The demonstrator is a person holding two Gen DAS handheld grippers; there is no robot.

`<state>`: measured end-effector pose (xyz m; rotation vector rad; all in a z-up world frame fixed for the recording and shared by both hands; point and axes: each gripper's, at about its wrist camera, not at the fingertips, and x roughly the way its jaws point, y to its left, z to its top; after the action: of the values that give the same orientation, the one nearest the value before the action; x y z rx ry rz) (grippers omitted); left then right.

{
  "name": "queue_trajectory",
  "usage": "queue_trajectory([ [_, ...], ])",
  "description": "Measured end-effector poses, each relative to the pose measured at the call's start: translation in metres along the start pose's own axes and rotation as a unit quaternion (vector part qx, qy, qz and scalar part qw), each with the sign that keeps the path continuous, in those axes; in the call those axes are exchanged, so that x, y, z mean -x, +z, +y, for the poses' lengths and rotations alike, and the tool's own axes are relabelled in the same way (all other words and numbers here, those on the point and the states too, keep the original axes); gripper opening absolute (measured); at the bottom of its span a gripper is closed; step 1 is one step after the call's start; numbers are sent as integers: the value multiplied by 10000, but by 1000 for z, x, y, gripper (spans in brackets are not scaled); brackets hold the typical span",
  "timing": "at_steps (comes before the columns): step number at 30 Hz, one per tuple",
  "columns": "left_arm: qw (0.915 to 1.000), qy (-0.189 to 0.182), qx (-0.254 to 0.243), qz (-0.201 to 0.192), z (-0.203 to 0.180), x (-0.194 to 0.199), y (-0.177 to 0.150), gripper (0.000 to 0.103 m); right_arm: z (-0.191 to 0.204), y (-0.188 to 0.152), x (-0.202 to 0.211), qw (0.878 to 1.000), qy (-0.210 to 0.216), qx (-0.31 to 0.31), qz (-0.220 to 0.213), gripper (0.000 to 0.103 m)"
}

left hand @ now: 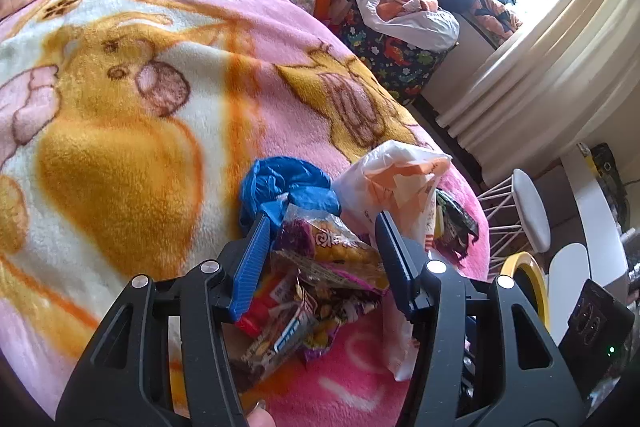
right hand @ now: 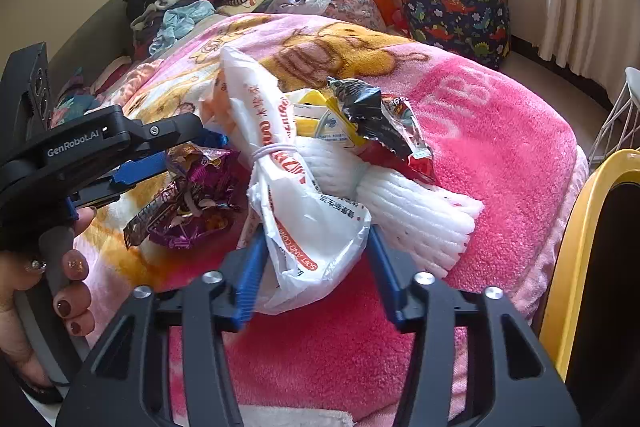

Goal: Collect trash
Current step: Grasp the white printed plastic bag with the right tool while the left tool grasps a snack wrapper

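So the trash is a little heap on the pink blanket (left hand: 132,99), right at the corner of the bed. The left gripper (left hand: 320,227) has its blue fingers (left hand: 252,259) on either side of a bunch of crinkly wrappers (left hand: 320,267), purple and yellow foil with a red pack under them. The left pad looks to be touching them, the right one I can't tell, so whether it's really clamped is unclear. Just past the left fingertip sits a crumpled blue bag (left hand: 284,187).

The right gripper (right hand: 316,259) has its fingers partly closed around the bottom of a white bag (right hand: 308,219) with orange print, tied with a rubber band. The bag bulges right up to both pads, looks pinched. Past the right finger lies white foam netting (right hand: 416,215), with a black and red wrapper (right hand: 380,119) beyond it.

Room-wise: the blanket edge drops off just right of the right gripper, where a yellow rim (right hand: 580,227) stands close. Left of the left gripper it's all open blanket.

The bag's far end hides what's behind it, and the wrapper print is too crumpled to read.
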<state>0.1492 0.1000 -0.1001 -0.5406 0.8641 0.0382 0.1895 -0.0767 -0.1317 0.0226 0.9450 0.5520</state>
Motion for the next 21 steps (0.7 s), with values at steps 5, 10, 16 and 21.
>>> queue_trajectory([
  [5,9999,-22,-102,15,-4,7,-6,39,-1,-2,6,10000,4,-40,-80,40],
  [10,9998,-64,-181,-15,-9,13,-9,35,-6,-5,16,9997,62,-128,-177,36],
  [16,9993,-200,-256,-196,-18,25,-4,34,-5,-6,29,9993,121,-138,-337,35],
  [21,9979,-310,-356,-442,-26,42,3,34,-6,-6,45,9984,174,-155,-513,35],
])
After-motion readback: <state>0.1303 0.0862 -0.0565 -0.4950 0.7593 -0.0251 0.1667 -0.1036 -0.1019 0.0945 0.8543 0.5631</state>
